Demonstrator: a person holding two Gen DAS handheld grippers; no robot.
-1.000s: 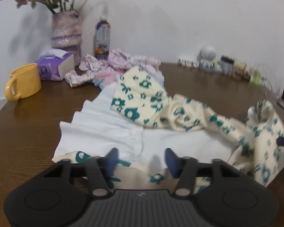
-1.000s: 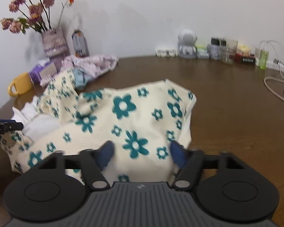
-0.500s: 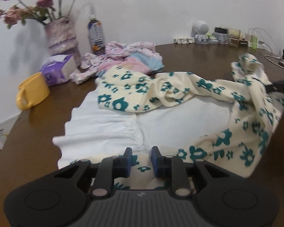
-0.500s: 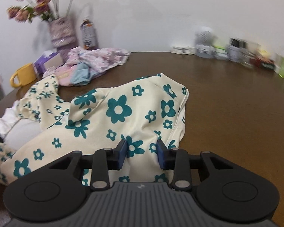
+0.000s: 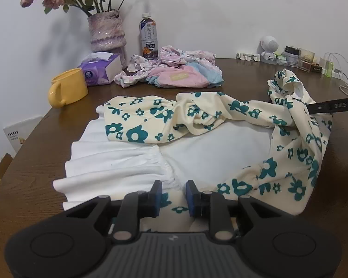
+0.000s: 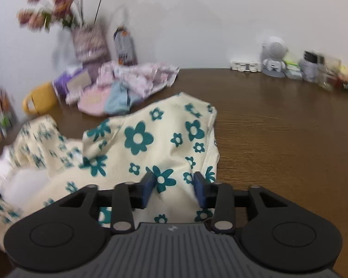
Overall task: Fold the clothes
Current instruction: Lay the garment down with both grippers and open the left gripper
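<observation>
Table [image 5: 243, 74]: dark wood, carries everything.

Floral garment [image 5: 136, 125]: cream with teal flowers, white lining up, spread across the near half of the table from the left edge toward the right. Far part bunched into a rope-like fold; right end lifted off the surface and draped. In the right wrist view the same cloth [image 6: 139, 139] humps up ahead of the fingers, its left side motion-blurred.

Left gripper [image 5: 172, 195]: low at the near edge, level, pointing to the far edge. Jaws narrowed to a small gap with the garment's near hem pinched between the blue pads [image 5: 156, 197].

Right gripper [image 6: 175, 186]: also level, aimed toward the far-left corner. Jaws part-open, wider than the left's; a ridge of cloth stands between the pads [image 6: 148, 185], but can't tell if they really grip it. From the left wrist view only a black finger bar [image 5: 331, 106] shows at the right edge, against the raised cloth.

Pile of pink and blue clothes [image 5: 174, 71]: far side, apart from the floral piece.

Vase of flowers [image 5: 105, 32], bottle [image 5: 148, 38], tissue box [image 5: 101, 69], yellow mug [image 5: 68, 89]: far-left corner.

White figurine [image 5: 269, 49] and small jars [image 5: 305, 59]: along the far-right edge.
</observation>
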